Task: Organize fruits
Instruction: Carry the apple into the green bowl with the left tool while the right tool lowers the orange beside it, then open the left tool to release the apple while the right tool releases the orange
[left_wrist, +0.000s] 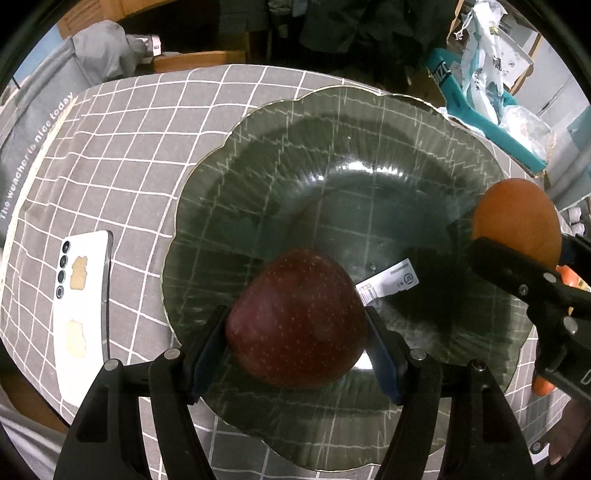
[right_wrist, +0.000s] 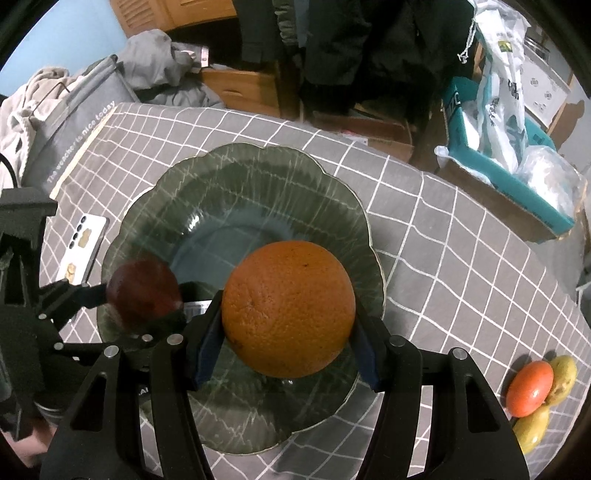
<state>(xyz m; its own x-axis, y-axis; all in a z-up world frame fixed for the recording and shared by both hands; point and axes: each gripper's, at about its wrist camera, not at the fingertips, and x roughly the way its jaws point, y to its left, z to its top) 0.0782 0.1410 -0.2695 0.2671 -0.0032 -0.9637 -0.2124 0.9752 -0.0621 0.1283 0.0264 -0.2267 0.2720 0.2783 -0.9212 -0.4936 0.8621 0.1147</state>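
Collision is the risk: left gripper (left_wrist: 297, 325) clamps a dark red apple (left_wrist: 295, 317), right gripper (right_wrist: 286, 325) clamps a round orange (right_wrist: 288, 308), both crowding above the scalloped green glass plate (right_wrist: 236, 173); a simultaneous release may knock them together.

Dark-red apple (left_wrist: 297, 319), orange orange (right_wrist: 288, 308), green plate (left_wrist: 332, 155), grey white-checked tablecloth (left_wrist: 147, 140).

Grey checked tablecloth (right_wrist: 424, 240), green scalloped plate (right_wrist: 266, 173), white phone (left_wrist: 83, 310), three small fruits (right_wrist: 535, 387)
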